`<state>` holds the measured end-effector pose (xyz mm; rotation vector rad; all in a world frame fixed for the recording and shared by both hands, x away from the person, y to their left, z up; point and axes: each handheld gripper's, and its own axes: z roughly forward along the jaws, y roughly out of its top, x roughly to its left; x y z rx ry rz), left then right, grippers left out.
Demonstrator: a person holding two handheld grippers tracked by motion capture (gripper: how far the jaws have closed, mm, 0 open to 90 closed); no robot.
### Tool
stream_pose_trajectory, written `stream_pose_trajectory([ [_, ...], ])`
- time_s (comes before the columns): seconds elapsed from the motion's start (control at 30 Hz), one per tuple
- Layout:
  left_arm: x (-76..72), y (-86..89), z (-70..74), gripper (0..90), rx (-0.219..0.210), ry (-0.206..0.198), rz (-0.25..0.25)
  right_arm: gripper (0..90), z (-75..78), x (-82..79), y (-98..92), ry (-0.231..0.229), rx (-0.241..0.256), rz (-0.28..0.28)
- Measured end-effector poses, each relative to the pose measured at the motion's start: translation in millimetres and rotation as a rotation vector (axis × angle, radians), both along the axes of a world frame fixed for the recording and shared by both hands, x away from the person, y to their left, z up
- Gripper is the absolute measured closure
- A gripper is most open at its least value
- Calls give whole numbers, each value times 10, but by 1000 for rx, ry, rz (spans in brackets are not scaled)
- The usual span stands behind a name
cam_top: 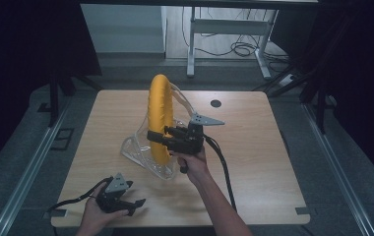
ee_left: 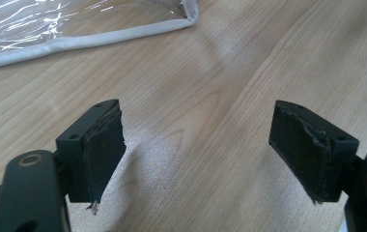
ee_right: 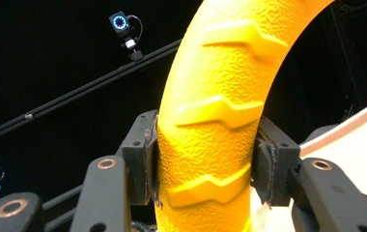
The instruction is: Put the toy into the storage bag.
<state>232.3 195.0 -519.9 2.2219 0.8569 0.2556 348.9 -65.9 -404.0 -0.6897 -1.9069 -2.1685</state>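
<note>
Gripping the yellow ring (cam_top: 159, 115) low on its curve, our right gripper (cam_top: 164, 138) has both jaws pressed against it; the ring stands upright mid-table, its base in a clear plastic pouch (cam_top: 143, 152). Our left gripper (cam_top: 132, 205) rests near the wooden table (cam_top: 254, 147) front edge, jaws wide apart, nothing between them.
</note>
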Motion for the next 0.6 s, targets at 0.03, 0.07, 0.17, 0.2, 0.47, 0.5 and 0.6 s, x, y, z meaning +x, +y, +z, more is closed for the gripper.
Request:
stream_pose_trajectory([
  [0.03, 0, -1, -1, 199, 1, 1, 0, 501, -13, 4, 1, 2, -4, 1],
  [0.07, 0, -1, -1, 199, 1, 1, 0, 500, -27, 10, 4, 5, -7, 1],
  [0.17, -3, -2, -2, 199, 1, 0, -1, 499, -56, 27, 10, 18, -16, 9],
  [0.2, -4, -1, -1, 199, 1, 0, -1, 498, -68, 36, 12, 25, -19, 10],
  [0.47, -6, -2, -3, 198, 0, -1, 0, 464, -124, 52, 8, -12, -107, -60],
  [0.5, -6, -3, -3, 199, 0, -1, 0, 463, -121, 48, 7, -11, -107, -59],
  [0.6, -6, -4, -4, 199, -1, 1, 0, 459, -117, 40, 10, -18, -113, -63],
])
